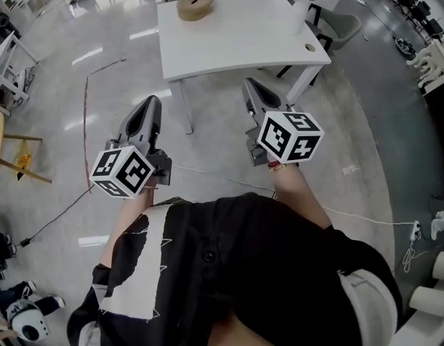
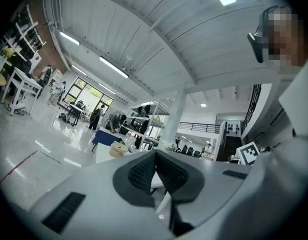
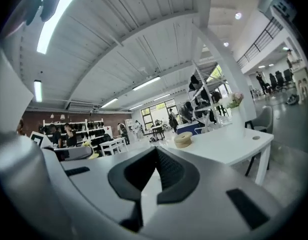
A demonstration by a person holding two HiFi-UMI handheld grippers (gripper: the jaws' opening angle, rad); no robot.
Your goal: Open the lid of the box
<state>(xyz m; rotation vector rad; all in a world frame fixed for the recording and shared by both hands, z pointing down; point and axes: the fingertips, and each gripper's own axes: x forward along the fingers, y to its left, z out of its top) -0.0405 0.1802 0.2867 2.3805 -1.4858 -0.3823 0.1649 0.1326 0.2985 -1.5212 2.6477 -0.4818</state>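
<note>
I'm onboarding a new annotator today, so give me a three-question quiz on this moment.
1. What stands on the white table besides the round tan box?
2. The left gripper and right gripper are: A) both shut, B) both open, C) one open, one shut.
3. True or false: a gripper is touching the box.
Key: 1 a vase of flowers; 2 A; 3 false.
</note>
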